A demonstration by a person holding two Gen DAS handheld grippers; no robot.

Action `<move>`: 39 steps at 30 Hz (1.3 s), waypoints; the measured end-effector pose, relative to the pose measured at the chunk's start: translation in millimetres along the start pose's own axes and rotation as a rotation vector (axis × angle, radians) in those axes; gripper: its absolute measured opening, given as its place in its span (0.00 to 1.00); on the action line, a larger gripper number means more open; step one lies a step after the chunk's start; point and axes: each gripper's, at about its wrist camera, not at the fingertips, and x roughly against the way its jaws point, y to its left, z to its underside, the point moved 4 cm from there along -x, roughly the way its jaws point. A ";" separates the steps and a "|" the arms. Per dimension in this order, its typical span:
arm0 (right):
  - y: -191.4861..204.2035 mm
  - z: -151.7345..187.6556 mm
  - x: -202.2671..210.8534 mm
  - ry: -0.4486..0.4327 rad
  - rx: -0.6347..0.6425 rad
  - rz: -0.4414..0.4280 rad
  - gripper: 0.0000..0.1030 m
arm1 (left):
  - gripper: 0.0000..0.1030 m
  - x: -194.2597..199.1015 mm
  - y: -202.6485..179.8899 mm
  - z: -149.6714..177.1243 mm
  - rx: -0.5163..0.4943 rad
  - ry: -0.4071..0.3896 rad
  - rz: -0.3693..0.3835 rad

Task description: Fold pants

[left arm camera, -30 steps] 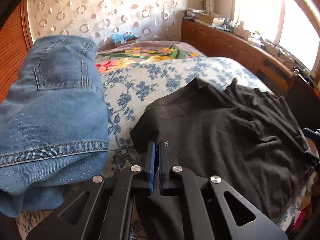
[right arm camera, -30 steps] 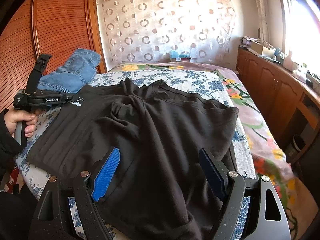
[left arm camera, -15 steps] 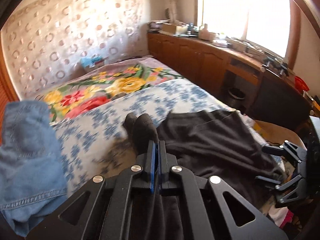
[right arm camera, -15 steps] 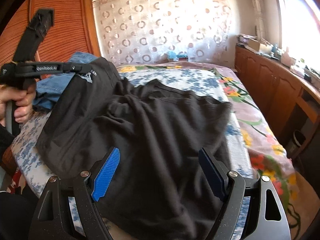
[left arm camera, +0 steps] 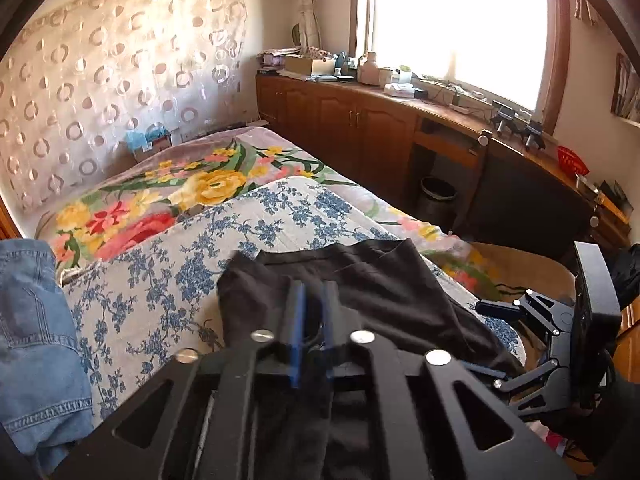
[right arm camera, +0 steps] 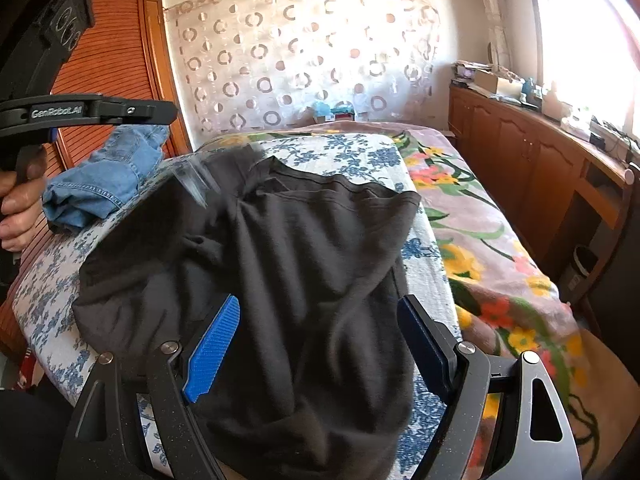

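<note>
One pair of black pants (right arm camera: 288, 264) runs lengthwise from the frame's bottom toward the upper centre, waistband farthest. The left gripper (left arm camera: 312, 312) has just been opening, its jaws narrowly parted and gripping nothing. The right gripper (right arm camera: 320, 344) stands wide, holding nothing.

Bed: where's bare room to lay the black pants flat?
Free: the blue-flowered sheet between the jeans and the black pants, and the bright floral blanket between the pants and the cabinets. Crowded: the near edge, under the bunched pants and the right gripper, and the jeans' corner.
</note>
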 end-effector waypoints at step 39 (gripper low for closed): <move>205.1 -19.4 -92.7 0.132 0.273 -0.398 0.47 | 0.48 74.9 139.3 180.5 0.253 0.023 -0.240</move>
